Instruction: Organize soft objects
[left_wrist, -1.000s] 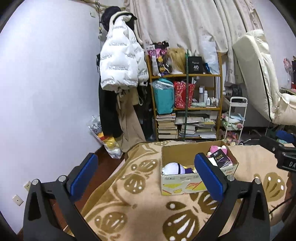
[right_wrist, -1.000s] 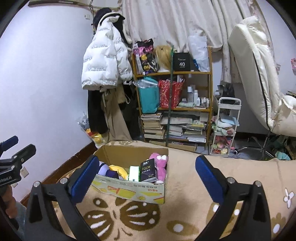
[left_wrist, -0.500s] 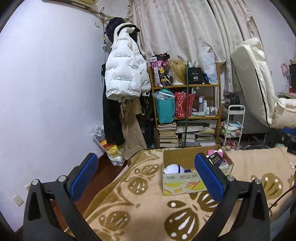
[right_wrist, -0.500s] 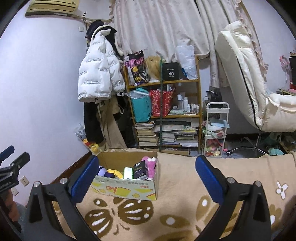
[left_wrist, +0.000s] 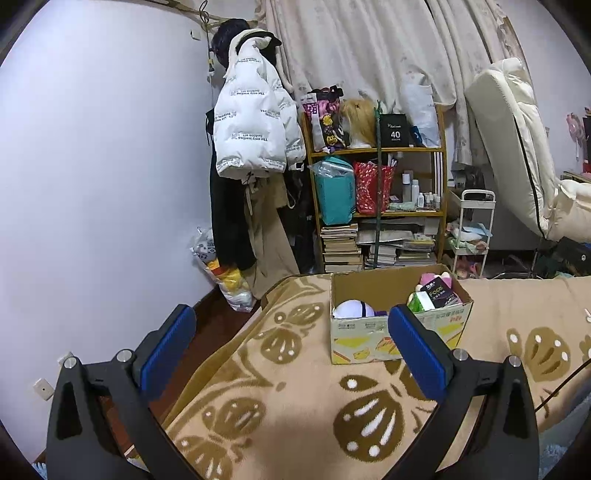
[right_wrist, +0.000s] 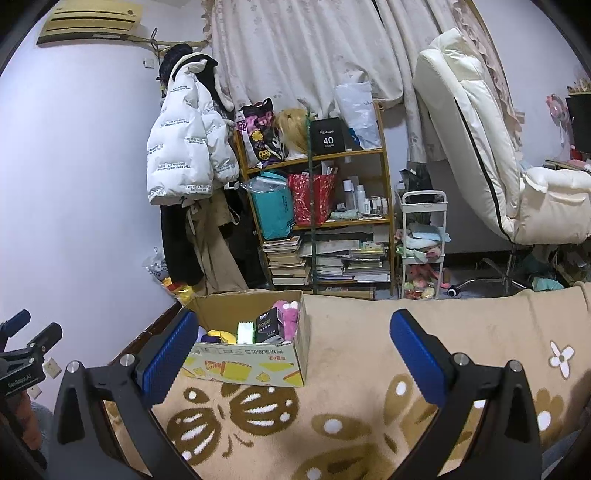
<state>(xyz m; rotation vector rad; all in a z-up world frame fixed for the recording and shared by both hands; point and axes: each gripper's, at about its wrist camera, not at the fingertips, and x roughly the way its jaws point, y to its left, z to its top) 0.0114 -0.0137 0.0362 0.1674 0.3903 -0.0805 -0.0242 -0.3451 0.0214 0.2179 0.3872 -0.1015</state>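
A cardboard box (left_wrist: 373, 338) stands on a tan blanket with brown leaf patterns (left_wrist: 295, 398). It holds a white and purple plush (left_wrist: 352, 308), a pink plush (left_wrist: 436, 277), a black "face" packet (left_wrist: 441, 293) and a green pack. My left gripper (left_wrist: 291, 349) is open and empty, well short of the box. In the right wrist view the box (right_wrist: 255, 363) sits ahead to the left, with a yellow item (right_wrist: 221, 336) and the pink plush (right_wrist: 288, 314) inside. My right gripper (right_wrist: 291, 352) is open and empty. The left gripper's tip (right_wrist: 26, 343) shows at the far left.
A cluttered wooden shelf (left_wrist: 376, 206) with books and bags stands behind the bed. A white puffer jacket (left_wrist: 255, 129) hangs on the wall. A small white cart (right_wrist: 423, 240) and a cream recliner chair (right_wrist: 498, 147) stand to the right.
Both grippers have pulled back and up from the box, which now looks smaller and farther away. Both stay open and empty.
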